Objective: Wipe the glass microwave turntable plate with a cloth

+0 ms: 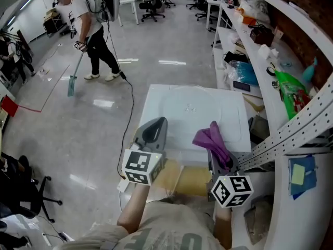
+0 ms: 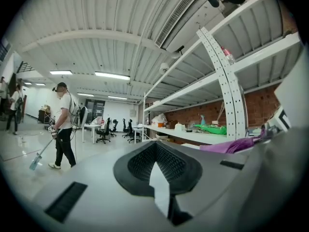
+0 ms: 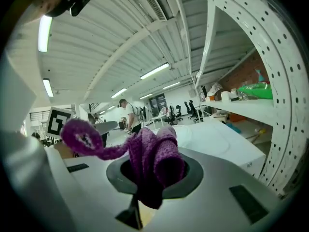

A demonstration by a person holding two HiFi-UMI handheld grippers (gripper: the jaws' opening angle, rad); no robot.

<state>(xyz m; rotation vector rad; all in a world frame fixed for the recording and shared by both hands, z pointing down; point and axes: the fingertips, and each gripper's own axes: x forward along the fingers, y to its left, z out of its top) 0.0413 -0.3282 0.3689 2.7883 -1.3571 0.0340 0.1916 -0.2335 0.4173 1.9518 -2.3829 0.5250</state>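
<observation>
The right gripper (image 1: 217, 147) had its jaws clamped on the purple cloth (image 1: 208, 137). The left gripper (image 1: 156, 126) was closed and empty. The glass plate (image 1: 190, 108) lay flat on the worktop (image 1: 156, 100), just ahead of both jaws and nearer the right.

The purple cloth's (image 3: 153, 161) lower end is hidden between the right tongs (image 3: 140, 204), the glass plate (image 1: 190, 108) is only a faint outline on the white bench (image 1: 156, 113), whose near edge the left tongs (image 1: 156, 132) cover.
</observation>
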